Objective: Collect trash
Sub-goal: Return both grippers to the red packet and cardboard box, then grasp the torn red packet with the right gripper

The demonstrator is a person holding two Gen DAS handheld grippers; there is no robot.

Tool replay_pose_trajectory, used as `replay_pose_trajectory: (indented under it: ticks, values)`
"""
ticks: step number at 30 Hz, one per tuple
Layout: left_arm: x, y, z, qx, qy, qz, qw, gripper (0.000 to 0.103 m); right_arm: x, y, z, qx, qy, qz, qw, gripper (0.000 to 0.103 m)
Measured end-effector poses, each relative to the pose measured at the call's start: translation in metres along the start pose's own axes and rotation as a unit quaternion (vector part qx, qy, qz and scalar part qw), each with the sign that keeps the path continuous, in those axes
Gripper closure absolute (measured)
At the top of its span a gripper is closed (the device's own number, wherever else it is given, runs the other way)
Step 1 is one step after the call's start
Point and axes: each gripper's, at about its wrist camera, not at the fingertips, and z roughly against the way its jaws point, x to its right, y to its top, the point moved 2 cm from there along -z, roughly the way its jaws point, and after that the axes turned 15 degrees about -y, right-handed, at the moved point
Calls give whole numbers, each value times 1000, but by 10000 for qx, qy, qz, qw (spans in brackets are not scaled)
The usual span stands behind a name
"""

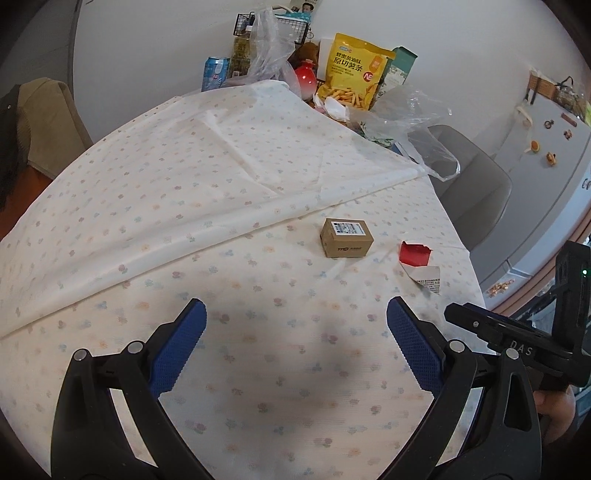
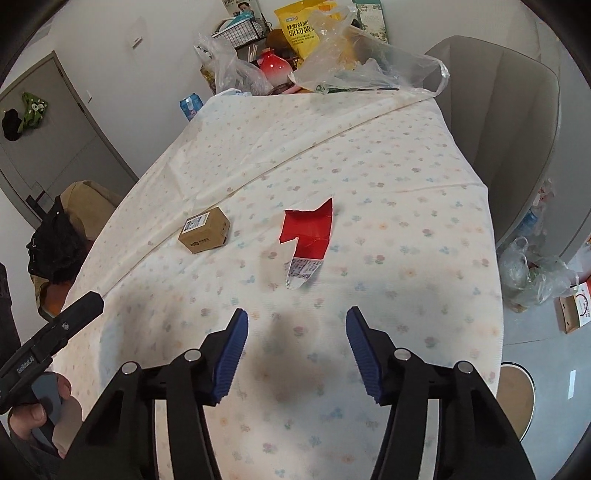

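Observation:
A small brown cardboard box (image 1: pixel 346 237) with a white label lies on the flowered tablecloth (image 1: pixel 184 221); it also shows in the right wrist view (image 2: pixel 204 229). A torn red and white wrapper (image 1: pixel 419 262) lies flat to its right, and in the right wrist view (image 2: pixel 307 240) it is straight ahead. My left gripper (image 1: pixel 295 325) is open and empty above the cloth, short of the box. My right gripper (image 2: pixel 296 332) is open and empty, just short of the wrapper. The right tool's body (image 1: pixel 517 332) shows at the left view's right edge.
At the table's far end stand a yellow snack bag (image 1: pixel 354 70), clear plastic bags (image 1: pixel 410 114), a blue can (image 1: pixel 215 72), a red vase (image 1: pixel 306 77) and a wire basket (image 2: pixel 240 31). A grey chair (image 2: pixel 517 129) stands right of the table. Bags lie on the floor (image 2: pixel 535 273).

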Motion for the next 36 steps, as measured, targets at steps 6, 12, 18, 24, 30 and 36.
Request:
replay_pose_trajectory:
  ticks: [6, 12, 18, 24, 30, 36]
  values:
    - [-10, -1, -1, -7, 35, 72, 10000, 6, -7, 17, -16, -28, -19, -104, 9999, 52]
    - [-13, 4, -8, -16, 13, 118, 9999, 6, -5, 24, -36, -270, 110, -328, 9990, 85]
    - [-4, 15, -27, -85, -72, 2, 9999, 6, 9, 15, -19, -84, 36, -474, 9988, 86]
    - [13, 23, -53, -191, -125, -151, 9996, 6, 32, 3, 1, 22, 6, -601, 9982, 86]
    - [26, 31, -81, -262, -17, -210, 9994, 8, 57, -9, 21, 120, -50, -725, 9973, 86]
    - [28, 41, -105, -329, 116, -129, 9993, 15, 83, -18, 40, 223, -144, -924, 9954, 86]
